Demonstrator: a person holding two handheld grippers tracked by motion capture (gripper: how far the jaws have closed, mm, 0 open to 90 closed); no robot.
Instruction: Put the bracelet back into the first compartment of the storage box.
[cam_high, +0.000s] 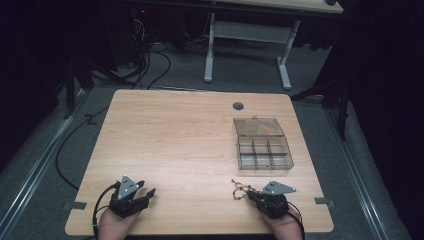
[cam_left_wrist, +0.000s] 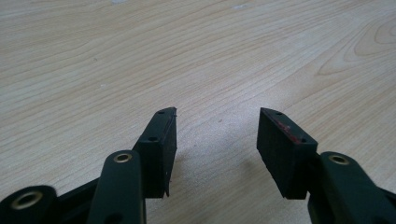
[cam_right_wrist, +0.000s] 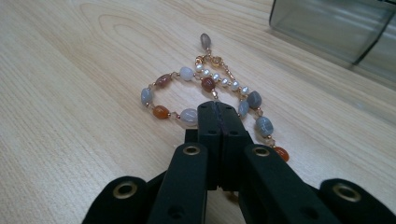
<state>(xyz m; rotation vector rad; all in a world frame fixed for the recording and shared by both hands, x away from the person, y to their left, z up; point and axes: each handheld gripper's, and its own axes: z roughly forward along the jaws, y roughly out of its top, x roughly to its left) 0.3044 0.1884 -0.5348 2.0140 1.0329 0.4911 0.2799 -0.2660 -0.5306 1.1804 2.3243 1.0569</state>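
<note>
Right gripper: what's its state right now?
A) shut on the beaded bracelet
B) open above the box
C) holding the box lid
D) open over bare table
A: in the right gripper view the right gripper has its jaws pressed together on the beaded bracelet, whose loop lies on the table.

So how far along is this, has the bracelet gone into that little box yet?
Not yet. Done: the clear compartment box already stands open, lid laid back. In hand: the right hand-held gripper has its jaws closed at the beaded bracelet, which lies on the table, apparently pinching it. The left hand-held gripper rests open. Left, probably: carrying the bracelet into a compartment.
</note>
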